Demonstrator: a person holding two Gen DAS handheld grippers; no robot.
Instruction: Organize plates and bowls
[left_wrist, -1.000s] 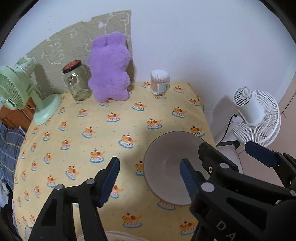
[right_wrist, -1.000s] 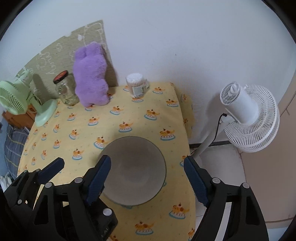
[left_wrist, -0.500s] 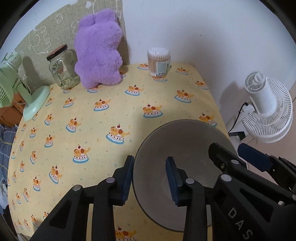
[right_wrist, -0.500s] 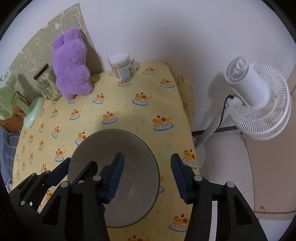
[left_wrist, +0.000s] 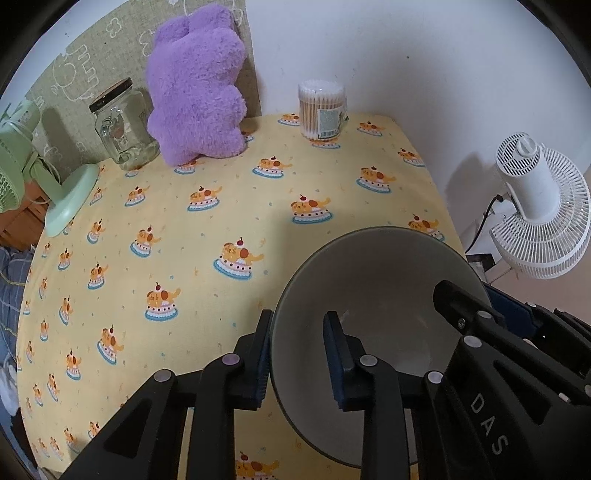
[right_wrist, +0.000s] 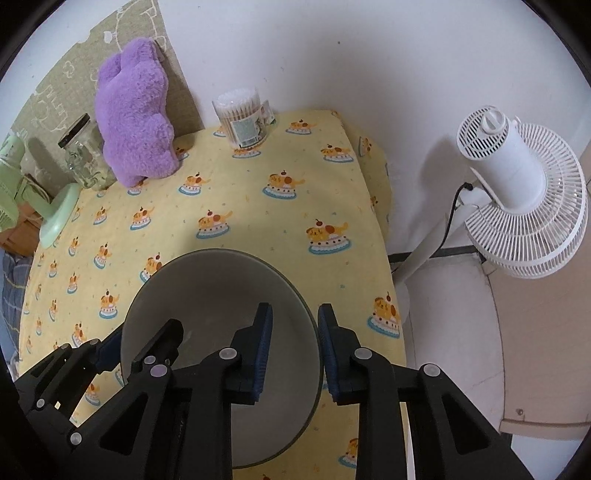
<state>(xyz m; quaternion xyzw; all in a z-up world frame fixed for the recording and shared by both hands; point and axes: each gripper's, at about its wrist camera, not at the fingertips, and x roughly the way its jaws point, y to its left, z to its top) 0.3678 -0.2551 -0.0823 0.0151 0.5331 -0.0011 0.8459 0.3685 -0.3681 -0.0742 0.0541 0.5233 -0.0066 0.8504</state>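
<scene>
Now left gripper (left_wrist: 297, 347) nearly closed astride grey bowl (left_wrist: 373, 295) rim, right gripper (right_wrist: 295, 343) likewise

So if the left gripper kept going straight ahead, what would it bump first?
It already straddles the grey bowl, so the left gripper would hit the bowl's wall first, probably; beyond lies the yellow tablecloth.

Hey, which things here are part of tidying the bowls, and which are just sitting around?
Part of the job:
grey round ceramic bowl
left claw
right claw

Just sitting around:
purple plush toy
clear glass jar
cotton swab tub
green desk fan
white floor fan
</scene>
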